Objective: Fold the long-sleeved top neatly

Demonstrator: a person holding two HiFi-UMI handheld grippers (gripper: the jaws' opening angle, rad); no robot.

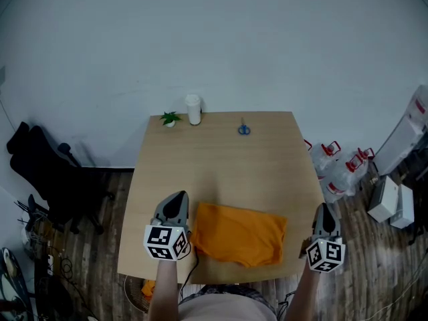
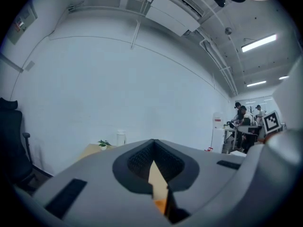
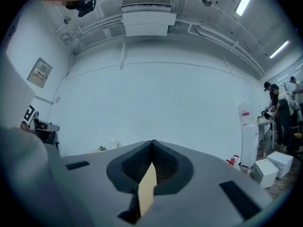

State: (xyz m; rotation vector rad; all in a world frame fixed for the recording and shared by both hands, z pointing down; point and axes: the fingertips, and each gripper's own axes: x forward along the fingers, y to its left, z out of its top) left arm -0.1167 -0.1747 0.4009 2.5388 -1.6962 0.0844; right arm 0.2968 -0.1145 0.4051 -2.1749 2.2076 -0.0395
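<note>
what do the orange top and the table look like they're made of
orange top: soft matte fabric, possibly knit cotton; it lies folded with rounded edges and shallow creases.
table: light wood or wood-look laminate, can't tell which; pale tan, flat, smooth surface.

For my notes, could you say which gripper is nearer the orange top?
The left gripper, beside the orange top; the right gripper stands well apart from it.

Head view looks steeply down over the table (image 1: 221, 159) from its near edge. Left gripper view and right gripper view face level toward the far wall (image 2: 118, 93); all share the plant (image 1: 170, 118).
</note>
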